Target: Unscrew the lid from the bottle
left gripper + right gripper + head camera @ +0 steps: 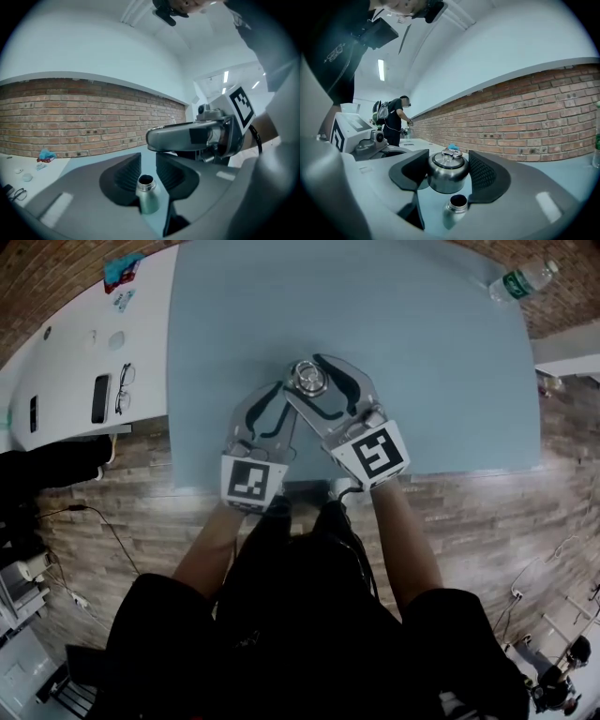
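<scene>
My right gripper [311, 367] [449, 154] is shut on the round steel lid [309, 379] [448, 173], one pad on each side of it, above the blue table [422, 381]. The small steel bottle [456, 211] [148, 199] stands upright below with its neck uncovered, seen through the gap of each gripper. It is hidden in the head view. My left gripper [284, 399] [148, 157] hovers just left of the lid. Its jaws stand close together with a narrow gap, and nothing is between the pads.
A plastic water bottle [521, 279] lies at the table's far right corner. A white counter [66, 343] at the left carries a phone [99, 397] and glasses [124, 388]. A brick wall [70, 122] runs behind. A person [396, 119] stands far back.
</scene>
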